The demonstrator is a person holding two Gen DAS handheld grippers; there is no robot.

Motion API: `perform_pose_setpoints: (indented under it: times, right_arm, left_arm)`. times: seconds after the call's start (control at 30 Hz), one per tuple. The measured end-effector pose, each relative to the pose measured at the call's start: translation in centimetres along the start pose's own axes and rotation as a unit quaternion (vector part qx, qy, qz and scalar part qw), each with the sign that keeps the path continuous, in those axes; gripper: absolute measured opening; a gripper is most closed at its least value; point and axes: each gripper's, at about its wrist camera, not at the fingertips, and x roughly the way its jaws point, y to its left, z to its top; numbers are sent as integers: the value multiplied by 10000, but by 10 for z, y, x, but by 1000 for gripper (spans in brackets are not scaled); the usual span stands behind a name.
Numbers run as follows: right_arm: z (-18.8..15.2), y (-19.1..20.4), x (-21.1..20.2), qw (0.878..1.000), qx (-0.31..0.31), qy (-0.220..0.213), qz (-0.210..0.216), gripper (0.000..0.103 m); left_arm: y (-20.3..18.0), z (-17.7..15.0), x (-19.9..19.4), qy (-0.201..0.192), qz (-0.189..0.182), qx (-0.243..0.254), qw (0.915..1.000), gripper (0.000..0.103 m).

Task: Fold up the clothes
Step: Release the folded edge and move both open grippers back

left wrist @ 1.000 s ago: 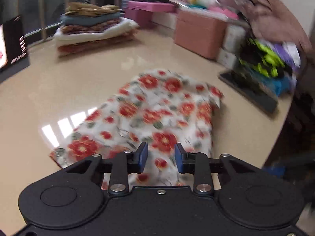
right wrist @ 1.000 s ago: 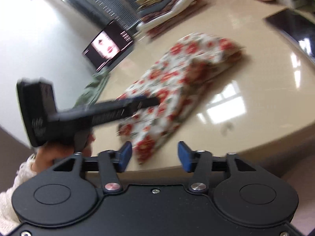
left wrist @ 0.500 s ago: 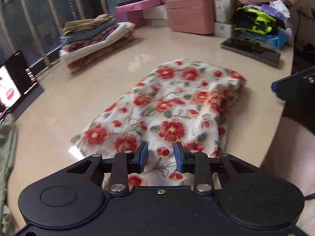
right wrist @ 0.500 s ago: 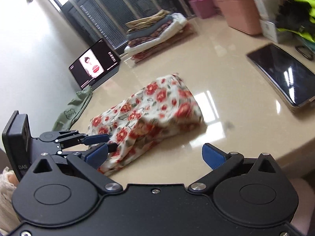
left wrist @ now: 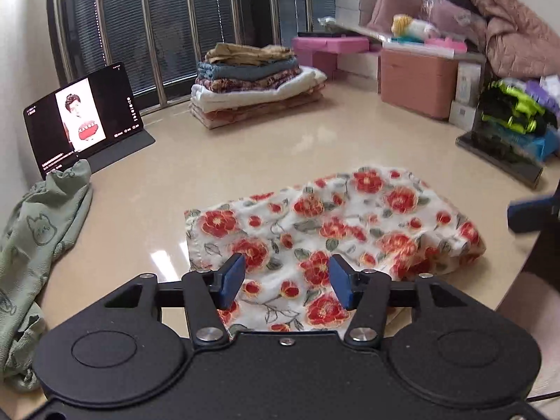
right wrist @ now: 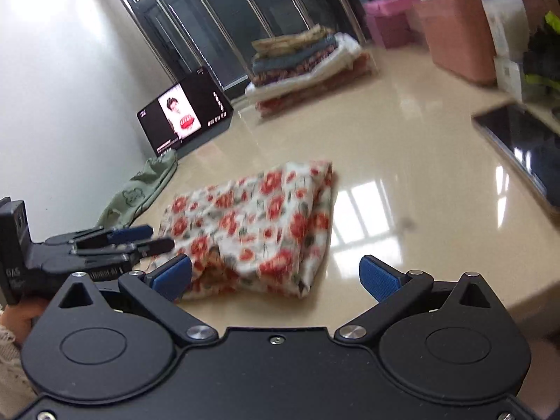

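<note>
Left gripper (left wrist: 286, 280): jaws opening, hovering over near edge of floral cloth (left wrist: 332, 231), pads not pressing fabric; released.
Right gripper (right wrist: 276, 276): jaws spread wide, nothing between them.
Floral cloth: folded bundle, middle of table (left wrist: 245, 147), near front edge.
Risk: loose top layer may spring open unpinned; near corner overhangs front edge, a brush from a withdrawing gripper could drag bundle off.
Count, left to right: one green garment (left wrist: 45, 231), one tablet (left wrist: 84, 115), one folded stack (left wrist: 255, 84), one floral cloth, two grippers.

White garment with red flowers (left wrist: 336, 231), folded, lying flat on beige table, near front edge.
</note>
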Motion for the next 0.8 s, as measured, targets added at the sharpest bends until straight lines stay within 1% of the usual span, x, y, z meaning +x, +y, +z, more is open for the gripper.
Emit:
perform_pose_setpoints:
  times: [0.13, 0.2, 0.27, 0.3, 0.33, 0.37, 0.43, 0.47, 0.53, 0.6, 0.63, 0.8]
  right_arm:
    - [7, 18, 7, 9983, -520, -215, -146, 103]
    - [9, 26, 11, 9963, -787, -271, -191, 102]
    - [10, 32, 17, 9952, -945, -240, -53, 91]
    - [10, 35, 20, 9946, -1018, -223, 11, 79]
    - [10, 38, 24, 9943, -1049, -201, 35, 71]
    - [10, 39, 29, 9940, -1082, -175, 32, 68]
    - [9, 42, 39, 9934, -1144, -118, 19, 49]
    - [9, 42, 44, 9933, -1154, -41, -45, 46]
    - [7, 39, 55, 9935, -1099, 201, -221, 41]
    - [2, 35, 62, 9934, -1036, 422, -256, 38]
    - [0, 34, 61, 9925, -1116, 418, -283, 35]
    - [-4, 30, 56, 9882, -1412, 433, -402, 35]
  left_arm:
    - [-6, -7, 2, 77, 43, -73, 9999, 53]
    - [-8, -11, 2, 90, 134, 43, 9999, 53]
    - [-9, -16, 3, 167, 209, 192, 9995, 52]
    - [-9, -18, 4, 217, 229, 216, 9993, 52]
    - [-7, -20, 6, 276, 231, 218, 9991, 51]
    - [-6, -22, 8, 335, 221, 202, 9990, 52]
    - [-2, -25, 7, 324, 160, 80, 9993, 52]
    - [1, -26, 7, 335, 124, 18, 9994, 52]
    - [4, -25, 8, 361, 81, -48, 9993, 52]
    - [5, -26, 7, 357, 52, -38, 9993, 52]
    - [6, -26, 7, 353, 36, -38, 9994, 52]
    - [13, -27, 8, 350, -100, -153, 9992, 52]
